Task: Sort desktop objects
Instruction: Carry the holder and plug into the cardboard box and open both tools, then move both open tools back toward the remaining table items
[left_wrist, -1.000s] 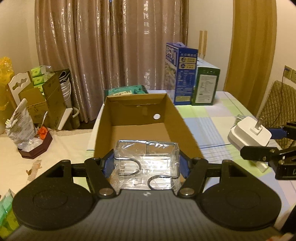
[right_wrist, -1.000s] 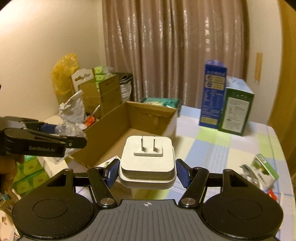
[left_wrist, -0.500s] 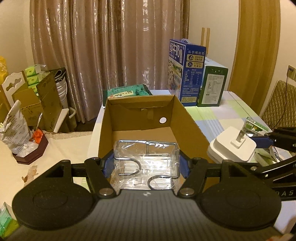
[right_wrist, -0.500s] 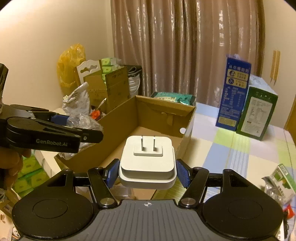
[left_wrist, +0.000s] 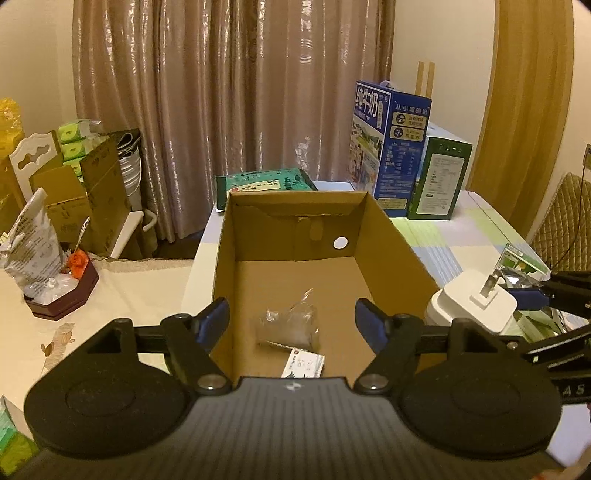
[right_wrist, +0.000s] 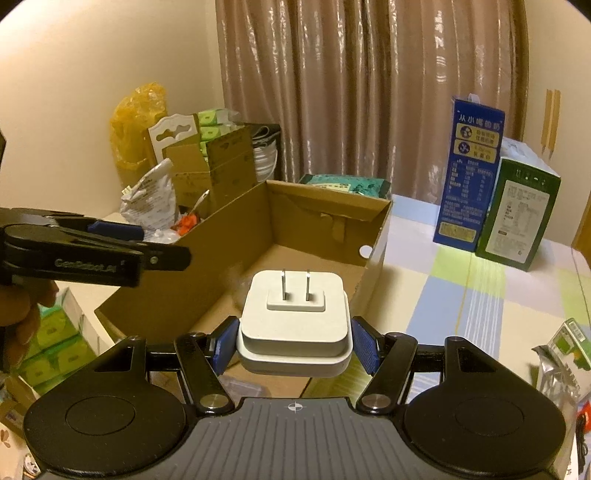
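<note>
Charger (right_wrist: 293, 319) clamped in right gripper (right_wrist: 294, 345), hovering at box (left_wrist: 388, 236) rim. Left gripper (left_wrist: 291, 325) now wide open, empty; clear pack (left_wrist: 286, 326) it held half second ago lies on box floor. One drop done, charger likely next.

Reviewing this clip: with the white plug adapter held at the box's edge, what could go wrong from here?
The right gripper holds the white square plug adapter at the brown cardboard box's right rim; released there, it might fall outside. Dropped inside, it could land on the clear plastic packet. The open left gripper hangs over the box, risking a collision.
</note>
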